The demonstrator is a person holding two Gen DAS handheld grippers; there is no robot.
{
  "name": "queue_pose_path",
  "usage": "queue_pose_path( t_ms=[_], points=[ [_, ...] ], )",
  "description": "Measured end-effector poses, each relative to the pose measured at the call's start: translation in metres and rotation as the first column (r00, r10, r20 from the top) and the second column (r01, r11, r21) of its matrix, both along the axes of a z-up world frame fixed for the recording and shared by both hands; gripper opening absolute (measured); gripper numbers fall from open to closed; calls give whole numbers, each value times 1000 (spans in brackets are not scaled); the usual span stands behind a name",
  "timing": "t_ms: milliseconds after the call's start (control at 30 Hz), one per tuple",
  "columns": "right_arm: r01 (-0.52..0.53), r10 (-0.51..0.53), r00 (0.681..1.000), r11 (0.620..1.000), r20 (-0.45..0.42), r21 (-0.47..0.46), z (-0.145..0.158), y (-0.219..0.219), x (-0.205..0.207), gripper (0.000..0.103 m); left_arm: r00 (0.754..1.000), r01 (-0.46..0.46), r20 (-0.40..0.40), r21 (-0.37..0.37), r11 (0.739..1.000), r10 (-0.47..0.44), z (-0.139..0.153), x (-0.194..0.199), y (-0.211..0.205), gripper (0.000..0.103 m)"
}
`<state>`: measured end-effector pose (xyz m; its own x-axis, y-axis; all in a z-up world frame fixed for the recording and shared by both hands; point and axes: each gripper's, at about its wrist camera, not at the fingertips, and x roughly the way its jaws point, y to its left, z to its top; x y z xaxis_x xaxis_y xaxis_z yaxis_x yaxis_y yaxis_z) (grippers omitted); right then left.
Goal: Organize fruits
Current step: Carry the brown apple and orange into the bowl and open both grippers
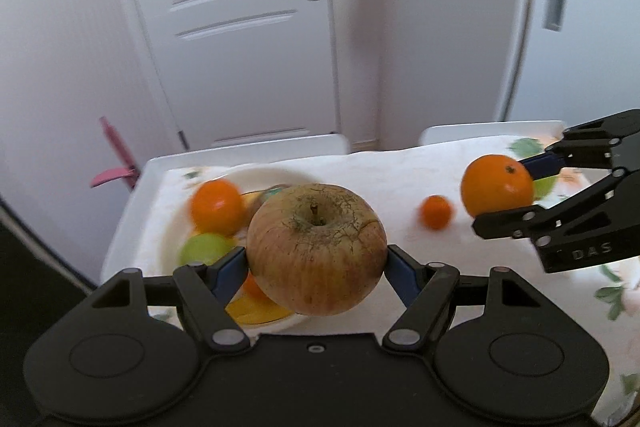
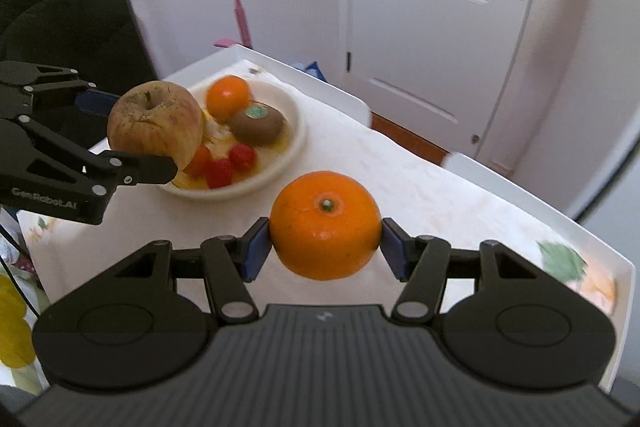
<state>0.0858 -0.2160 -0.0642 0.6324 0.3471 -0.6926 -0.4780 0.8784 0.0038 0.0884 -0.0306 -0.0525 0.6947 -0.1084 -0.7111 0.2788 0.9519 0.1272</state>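
Observation:
My left gripper [image 1: 316,259] is shut on a reddish-yellow apple [image 1: 316,247] and holds it above the near rim of a cream bowl [image 1: 168,223]. From the right wrist view the left gripper [image 2: 144,133] and the apple [image 2: 156,123] hang over the bowl [image 2: 296,131]. My right gripper [image 2: 325,247] is shut on a large orange [image 2: 325,225], held above the tablecloth to the right of the bowl. In the left wrist view that orange [image 1: 497,185] sits in the right gripper [image 1: 508,189]. The bowl holds an orange [image 2: 228,95], a kiwi [image 2: 258,125] and small red fruits [image 2: 228,165].
A small mandarin [image 1: 437,211] lies on the white floral tablecloth [image 1: 400,179] between the bowl and my right gripper. A green fruit [image 1: 204,247] lies in the bowl. The table has a raised white rim [image 2: 520,187]. A white door [image 1: 240,27] stands behind.

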Motion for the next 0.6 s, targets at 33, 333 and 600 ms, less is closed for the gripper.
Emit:
queue_pose_path(
  t_ms=[33,333,600],
  points=[
    [-6,6,1000,1000,0,3,0,6,2,74,1000,-10,-3,4,1000,10,-1,1,8,78],
    [-35,35,999,999,-20,7,-5,56,18,74,998,-48,-33,31,998,50,-20,17,53,78],
    [-13,13,999,1000,-36,-2,-9,75,26,74,998,-15,-55,51,999,18,-35,29,67,78]
  ],
)
